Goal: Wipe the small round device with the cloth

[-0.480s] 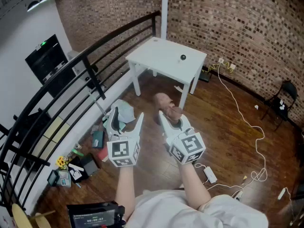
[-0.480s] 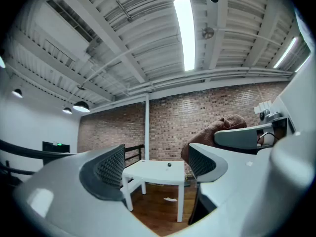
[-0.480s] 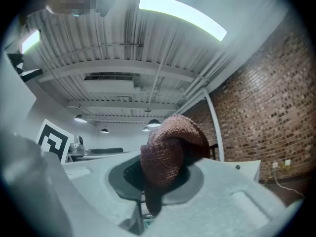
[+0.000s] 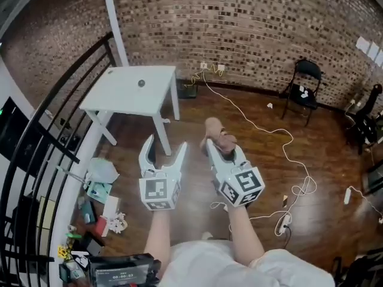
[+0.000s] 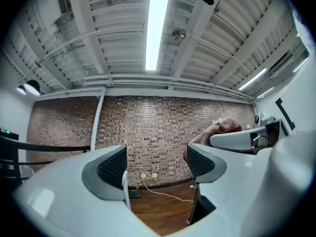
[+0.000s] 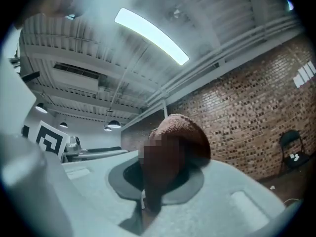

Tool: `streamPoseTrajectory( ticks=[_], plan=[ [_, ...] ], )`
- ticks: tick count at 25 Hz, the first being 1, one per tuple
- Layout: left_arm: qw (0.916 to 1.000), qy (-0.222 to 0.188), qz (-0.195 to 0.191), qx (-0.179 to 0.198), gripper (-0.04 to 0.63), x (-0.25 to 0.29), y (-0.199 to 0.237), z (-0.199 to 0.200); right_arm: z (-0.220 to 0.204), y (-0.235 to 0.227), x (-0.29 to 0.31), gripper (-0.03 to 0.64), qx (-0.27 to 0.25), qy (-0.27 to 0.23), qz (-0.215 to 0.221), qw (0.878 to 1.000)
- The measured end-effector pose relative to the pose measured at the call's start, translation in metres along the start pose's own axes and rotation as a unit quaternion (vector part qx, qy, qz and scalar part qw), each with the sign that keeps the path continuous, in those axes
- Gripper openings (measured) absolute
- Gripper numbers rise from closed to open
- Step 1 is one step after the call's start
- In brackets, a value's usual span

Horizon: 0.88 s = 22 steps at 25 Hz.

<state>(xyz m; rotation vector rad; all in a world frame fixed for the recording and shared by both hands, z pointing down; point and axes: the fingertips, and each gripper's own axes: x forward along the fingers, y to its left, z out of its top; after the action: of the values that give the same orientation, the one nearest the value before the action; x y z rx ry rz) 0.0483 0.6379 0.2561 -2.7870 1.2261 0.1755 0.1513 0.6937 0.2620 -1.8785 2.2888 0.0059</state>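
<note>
Left gripper (image 4: 166, 141) is held over the wooden floor (image 4: 194, 190), jaws apart with nothing between them; its own view frames only the brick wall (image 5: 148, 132) through the gap. Only the head view takes in the white tabletop (image 4: 119, 100), standing well ahead on the left. Right gripper (image 4: 220, 149) is clamped on the brown cloth (image 4: 218, 136), which bulges above the jaws in its own view. The small round device (image 4: 141, 83) sits on that tabletop, well apart from both grippers.
</note>
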Motion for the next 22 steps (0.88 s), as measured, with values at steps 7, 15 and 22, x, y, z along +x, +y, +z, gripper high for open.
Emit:
streamPoseTrajectory(
  ticks=[7,15,22],
  plan=[
    [0.9996,0.019,-0.006,0.020,0.410,0.044,-0.032,-0.026,-0.029,-0.048,0.000,0.026,0.019,0.020,0.007,1.000],
    [0.9973,0.039,0.060,0.016,0.407,0.075,0.061,-0.042,-0.056,-0.031,0.105,0.026,0.021,0.036,0.070,0.997],
    [0.9951,0.039,0.090,0.009,0.395,0.114,0.216,-0.043,-0.065,0.021,0.261,0.026,0.003,0.039,0.098,0.994]
  ],
)
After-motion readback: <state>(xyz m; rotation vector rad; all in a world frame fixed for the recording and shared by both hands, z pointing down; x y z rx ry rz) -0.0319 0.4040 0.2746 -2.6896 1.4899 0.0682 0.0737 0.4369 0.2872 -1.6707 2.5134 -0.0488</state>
